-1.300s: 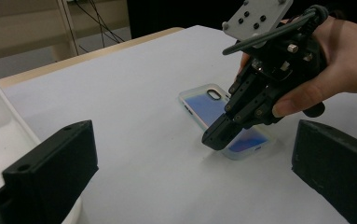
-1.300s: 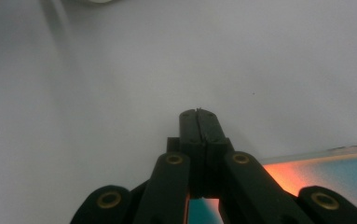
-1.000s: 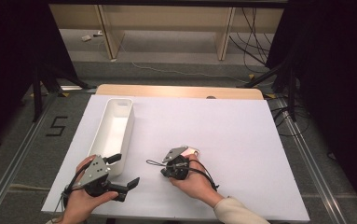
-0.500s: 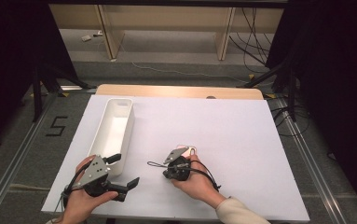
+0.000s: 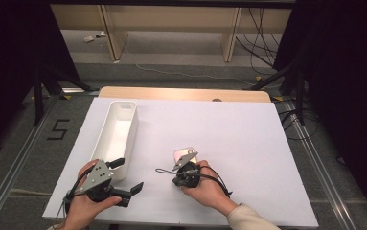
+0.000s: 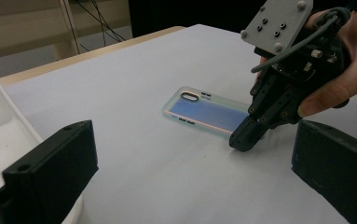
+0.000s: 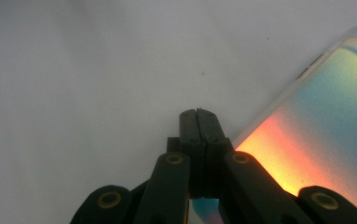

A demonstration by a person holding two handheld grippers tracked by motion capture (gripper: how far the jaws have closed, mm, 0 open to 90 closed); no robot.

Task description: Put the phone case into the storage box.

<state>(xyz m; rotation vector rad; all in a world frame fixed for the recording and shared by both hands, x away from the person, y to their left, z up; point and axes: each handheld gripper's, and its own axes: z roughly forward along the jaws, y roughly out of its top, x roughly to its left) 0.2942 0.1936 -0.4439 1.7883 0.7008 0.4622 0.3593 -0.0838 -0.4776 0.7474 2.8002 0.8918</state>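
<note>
An iridescent phone case point(image 6: 209, 113) is being worked at its near corner by the right gripper point(image 6: 246, 138), its fingers pressed fully together and gripping nothing, apparently to pry or nudge the flat case off the counter point(image 5: 248, 129). The left gripper point(image 5: 129, 184) is being held wide open and empty nearby, a white bin point(image 5: 116, 132) lying just beyond its fingers.

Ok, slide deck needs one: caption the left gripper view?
Right gripper, jaws shut, tips down at the near end of an iridescent phone case lying flat on the white table.
</note>
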